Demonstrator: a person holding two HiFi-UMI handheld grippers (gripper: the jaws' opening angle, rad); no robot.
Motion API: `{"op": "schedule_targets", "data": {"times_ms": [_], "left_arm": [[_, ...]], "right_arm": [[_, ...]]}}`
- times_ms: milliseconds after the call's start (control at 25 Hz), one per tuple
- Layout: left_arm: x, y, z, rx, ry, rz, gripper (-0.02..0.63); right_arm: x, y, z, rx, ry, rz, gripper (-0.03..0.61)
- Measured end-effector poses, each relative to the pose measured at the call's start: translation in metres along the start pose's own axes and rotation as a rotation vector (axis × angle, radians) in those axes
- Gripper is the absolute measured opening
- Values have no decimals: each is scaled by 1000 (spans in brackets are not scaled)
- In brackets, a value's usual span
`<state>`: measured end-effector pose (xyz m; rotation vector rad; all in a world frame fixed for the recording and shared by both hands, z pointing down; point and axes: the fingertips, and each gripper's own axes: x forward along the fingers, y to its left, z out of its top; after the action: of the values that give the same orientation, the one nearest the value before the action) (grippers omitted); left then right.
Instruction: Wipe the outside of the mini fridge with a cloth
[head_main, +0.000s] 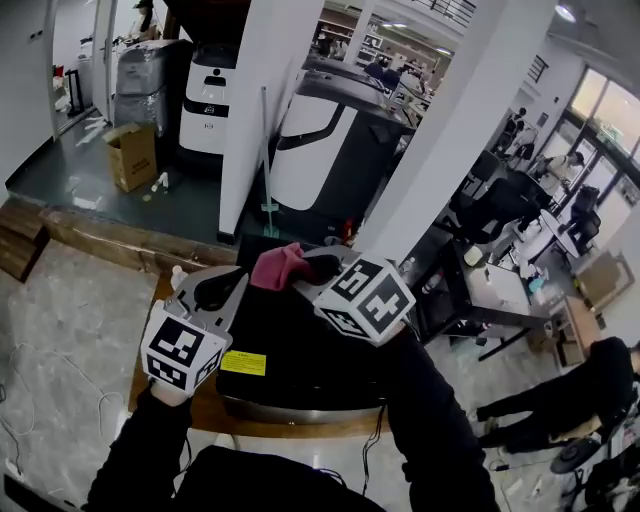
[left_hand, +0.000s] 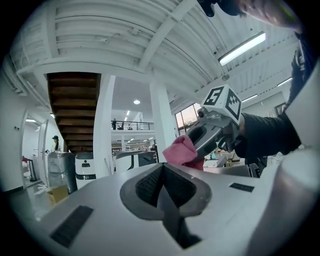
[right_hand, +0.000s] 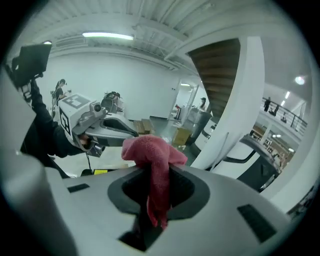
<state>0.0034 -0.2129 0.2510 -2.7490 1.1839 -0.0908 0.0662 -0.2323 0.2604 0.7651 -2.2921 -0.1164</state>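
The mini fridge (head_main: 300, 365) is a black box with a yellow label (head_main: 243, 363); I see its top from above, on a wooden table (head_main: 215, 415). My right gripper (head_main: 300, 270) hovers over the fridge's far edge, shut on a pink-red cloth (head_main: 280, 265). In the right gripper view the cloth (right_hand: 152, 155) bunches above the jaws and hangs down between them. My left gripper (head_main: 238, 278) is held just left of the cloth, jaws together with nothing in them. The left gripper view shows the cloth (left_hand: 181, 150) and the right gripper (left_hand: 197, 142) close ahead.
White pillars (head_main: 255, 110) and large white-and-black machines (head_main: 330, 140) stand behind the table. A cardboard box (head_main: 132, 155) sits on the floor at far left, with cables (head_main: 40, 400) at near left. A desk (head_main: 500, 295) and a bending person (head_main: 580, 385) are at the right.
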Motion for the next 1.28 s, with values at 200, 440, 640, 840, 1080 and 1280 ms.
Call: {"op": "schedule_targets", "data": {"times_ms": [200,440,640,840,1080,1280], "left_arm": [[29,41,-34,-35,21,-29,6],[51,75,-61,-61,49,-38,6],[57,87,-83,-90,70,-57,6],[55,85,-86,-114,70,-56,6],[46,61,-63,-109,52,-56,6],[51,2,-46,-106,49,-112,6]], "right_arm": [[79,-29,-4,155,92,55,77],[144,-59,-21,216,185,40,77],[183,-66,-41,173,270,-9,77],[193,-69,-50,112,290,-67,74],[177,-81,-69,167,287,-76,74],[140,-95,-107,204,265,-116,74]]}}
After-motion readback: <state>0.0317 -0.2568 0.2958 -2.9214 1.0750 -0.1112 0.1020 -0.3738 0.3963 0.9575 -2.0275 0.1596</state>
